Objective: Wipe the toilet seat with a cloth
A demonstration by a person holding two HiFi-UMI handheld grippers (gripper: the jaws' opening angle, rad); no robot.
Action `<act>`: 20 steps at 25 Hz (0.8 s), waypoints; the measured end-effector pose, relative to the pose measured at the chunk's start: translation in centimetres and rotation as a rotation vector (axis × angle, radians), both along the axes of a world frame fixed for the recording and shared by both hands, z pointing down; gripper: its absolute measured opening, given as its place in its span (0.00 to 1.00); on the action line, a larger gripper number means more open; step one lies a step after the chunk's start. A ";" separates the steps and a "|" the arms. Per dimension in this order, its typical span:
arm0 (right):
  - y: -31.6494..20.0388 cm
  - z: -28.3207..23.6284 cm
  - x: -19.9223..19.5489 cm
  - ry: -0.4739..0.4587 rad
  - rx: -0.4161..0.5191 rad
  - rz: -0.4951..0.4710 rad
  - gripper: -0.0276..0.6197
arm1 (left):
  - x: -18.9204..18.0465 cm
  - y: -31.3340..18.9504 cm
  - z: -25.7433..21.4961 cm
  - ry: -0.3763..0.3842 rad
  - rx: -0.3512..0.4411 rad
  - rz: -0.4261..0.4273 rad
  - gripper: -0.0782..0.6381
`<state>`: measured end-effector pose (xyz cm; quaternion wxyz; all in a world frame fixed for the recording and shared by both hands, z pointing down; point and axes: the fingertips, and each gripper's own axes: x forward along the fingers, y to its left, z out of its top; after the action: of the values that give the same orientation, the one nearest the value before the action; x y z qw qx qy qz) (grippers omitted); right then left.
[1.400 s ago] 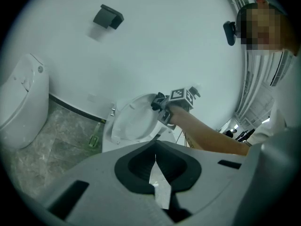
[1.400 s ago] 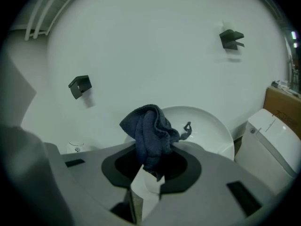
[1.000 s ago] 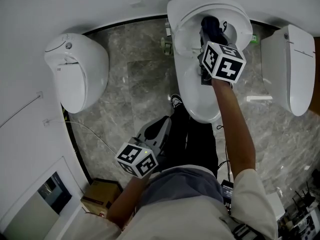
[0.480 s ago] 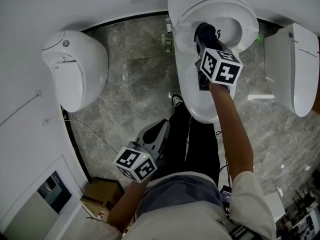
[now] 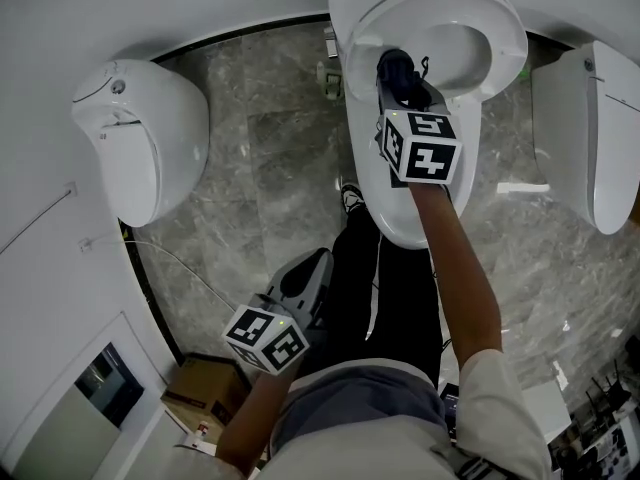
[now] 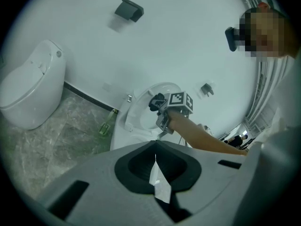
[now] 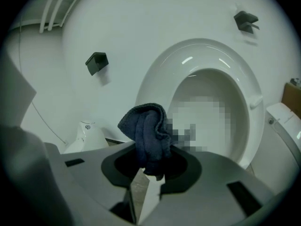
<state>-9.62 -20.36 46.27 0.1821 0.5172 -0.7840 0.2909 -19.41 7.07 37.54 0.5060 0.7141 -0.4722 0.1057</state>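
right gripper (image 7: 148, 181) clamps the dark cloth (image 7: 148, 131) at the toilet seat (image 7: 159, 74).

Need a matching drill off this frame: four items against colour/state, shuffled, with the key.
Items
1. cloth
2. left gripper
3. toilet seat
4. cardboard box

Colour/state
A. white ring
B. shut, nothing held
C. brown, lower left of the head view
D. dark blue, clamped by the right gripper

Pairs: 1-D, 2-B, 3-A, 4-C
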 end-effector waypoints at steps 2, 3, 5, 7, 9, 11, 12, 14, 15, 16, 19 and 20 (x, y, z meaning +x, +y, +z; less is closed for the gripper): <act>0.2 0.6 -0.3 0.020 0.004 -0.013 0.18 | -0.2 0.0 0.6 -0.003 -0.008 -0.006 0.12; 0.3 1.0 -0.5 0.025 0.004 -0.018 0.18 | -0.2 -0.1 0.9 -0.005 -0.012 -0.009 0.12; 0.5 1.7 -0.6 0.033 0.004 -0.027 0.18 | -0.3 -0.2 1.4 -0.008 -0.020 -0.016 0.12; 0.6 2.3 -0.8 0.048 0.009 -0.038 0.18 | -0.4 -0.4 1.9 -0.011 -0.024 -0.022 0.12; 0.8 2.9 -0.9 0.079 0.010 -0.051 0.18 | -0.6 -0.6 2.4 -0.014 -0.025 -0.027 0.12; 1.2 3.8 -1.1 0.115 -0.004 -0.067 0.18 | -0.8 -0.6 2.9 -0.014 -0.032 -0.041 0.12; 1.4 4.3 -1.3 0.131 -0.013 -0.074 0.18 | -0.9 -0.6 3.2 -0.014 -0.038 -0.048 0.12; 1.7 5.1 -1.7 0.150 -0.019 -0.087 0.18 | -0.9 -0.5 3.7 -0.014 -0.047 -0.057 0.12; 1.7 5.4 -1.8 0.160 -0.017 -0.093 0.18 | -0.9 -0.4 3.9 -0.015 -0.050 -0.059 0.12; 1.8 5.7 -1.9 0.176 -0.013 -0.101 0.18 | -0.9 -0.3 4.1 -0.015 -0.054 -0.061 0.12; 2.1 6.9 -2.1 0.228 -0.009 -0.135 0.19 | -1.0 0.0 4.9 -0.014 -0.068 -0.069 0.12; 2.2 7.4 -2.2 0.232 -0.014 -0.141 0.19 | -1.0 0.1 5.2 -0.014 -0.073 -0.073 0.12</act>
<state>-11.82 -18.13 53.70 0.2953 0.4898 -0.7900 0.2210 -20.39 7.21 42.75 0.5321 0.6767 -0.4970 0.1094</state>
